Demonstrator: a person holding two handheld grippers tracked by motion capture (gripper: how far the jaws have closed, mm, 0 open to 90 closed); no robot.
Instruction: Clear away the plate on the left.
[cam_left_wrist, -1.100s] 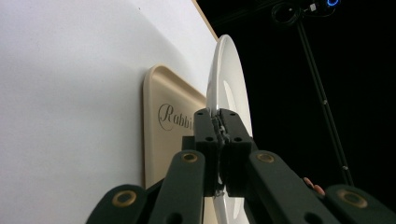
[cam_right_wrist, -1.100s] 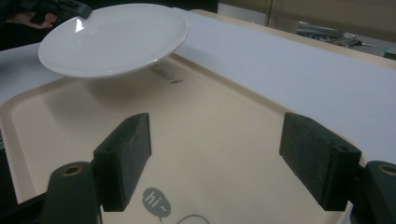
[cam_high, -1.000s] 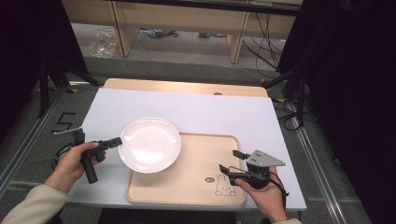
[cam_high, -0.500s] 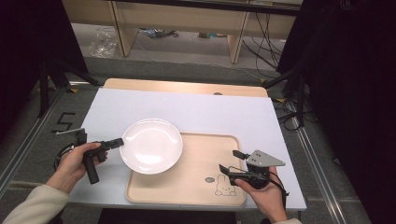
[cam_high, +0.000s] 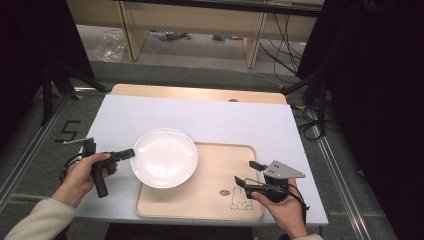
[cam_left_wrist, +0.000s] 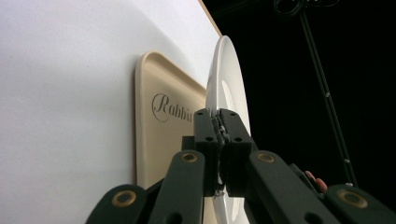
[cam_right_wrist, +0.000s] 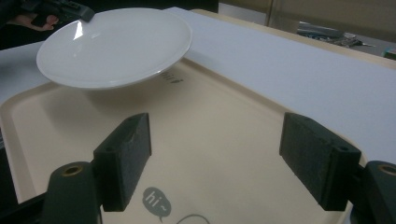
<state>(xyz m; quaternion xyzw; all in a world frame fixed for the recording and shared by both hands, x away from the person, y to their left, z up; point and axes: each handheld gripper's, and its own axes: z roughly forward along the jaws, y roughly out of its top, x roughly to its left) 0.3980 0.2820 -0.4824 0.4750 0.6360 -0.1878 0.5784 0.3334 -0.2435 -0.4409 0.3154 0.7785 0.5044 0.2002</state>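
The round, glossy white plate (cam_high: 164, 157) hangs tilted over the left end of the beige rabbit-print tray (cam_high: 215, 200), its rim pinched tight by the left gripper (cam_high: 131, 152). The right gripper (cam_high: 245, 172) rests over the tray's right corner, jaws spread, holding nothing. The white table cover (cam_high: 200, 117) lies bare beyond, dark floor all around.

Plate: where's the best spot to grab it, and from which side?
Probably its thin rim, from the left side. The plate is wide and shallow, so only the edge fits between jaws. The left gripper is shut on the rim there, holding the plate above the tray.
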